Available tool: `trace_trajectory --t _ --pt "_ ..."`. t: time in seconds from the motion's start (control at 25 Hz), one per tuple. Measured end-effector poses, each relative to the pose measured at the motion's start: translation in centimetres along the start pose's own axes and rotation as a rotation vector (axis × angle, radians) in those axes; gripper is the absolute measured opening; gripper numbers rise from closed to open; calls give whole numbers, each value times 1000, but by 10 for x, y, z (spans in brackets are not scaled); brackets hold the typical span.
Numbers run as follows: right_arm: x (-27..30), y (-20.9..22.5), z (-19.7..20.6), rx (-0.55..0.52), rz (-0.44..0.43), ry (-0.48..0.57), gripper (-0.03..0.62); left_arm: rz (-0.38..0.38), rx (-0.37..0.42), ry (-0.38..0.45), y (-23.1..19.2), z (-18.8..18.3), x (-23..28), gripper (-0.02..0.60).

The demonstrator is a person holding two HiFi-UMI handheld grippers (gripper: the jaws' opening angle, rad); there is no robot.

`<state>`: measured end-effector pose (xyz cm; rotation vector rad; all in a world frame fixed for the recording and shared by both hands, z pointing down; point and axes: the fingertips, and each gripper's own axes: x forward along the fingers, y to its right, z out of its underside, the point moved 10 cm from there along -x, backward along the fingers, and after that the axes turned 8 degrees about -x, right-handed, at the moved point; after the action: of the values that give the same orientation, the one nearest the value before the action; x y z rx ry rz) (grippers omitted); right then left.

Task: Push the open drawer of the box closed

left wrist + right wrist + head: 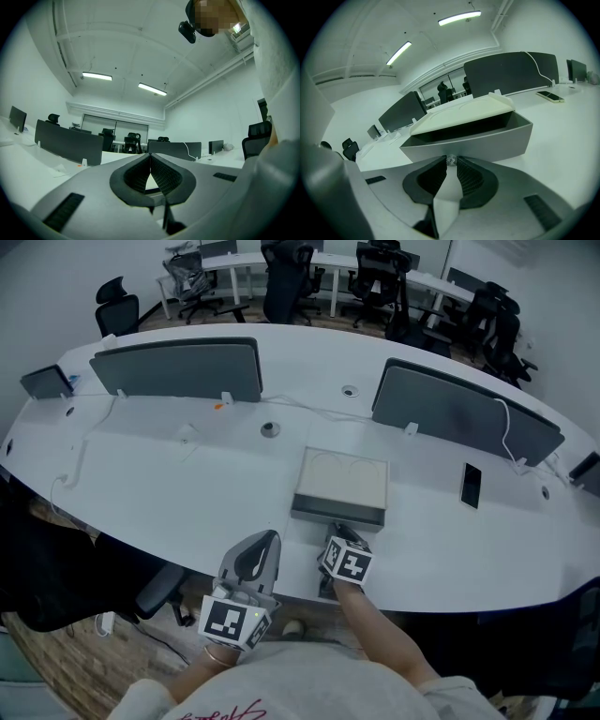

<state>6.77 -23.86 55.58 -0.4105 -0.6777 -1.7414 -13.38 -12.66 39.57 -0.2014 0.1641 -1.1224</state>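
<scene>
The grey open drawer (487,136), mid-frame, may skew and jam in its cream-topped box (464,112) if your right tool (451,162), clenched on the small shiny knob (450,160), pushes off-line.

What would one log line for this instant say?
box drawer: open | right gripper: jaws closed on knob | left gripper: jaws shut, empty

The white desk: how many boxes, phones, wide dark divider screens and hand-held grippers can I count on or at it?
Box: 1
Phone: 1
Wide dark divider screens: 2
Grippers: 2 (left gripper, right gripper)
Total: 6
</scene>
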Motion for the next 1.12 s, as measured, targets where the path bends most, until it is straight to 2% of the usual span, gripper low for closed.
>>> trace_trajectory --t 1.12 --pt "22 7 -27 -27 28 9 78 -36 16 5 -13 -5 0 9"
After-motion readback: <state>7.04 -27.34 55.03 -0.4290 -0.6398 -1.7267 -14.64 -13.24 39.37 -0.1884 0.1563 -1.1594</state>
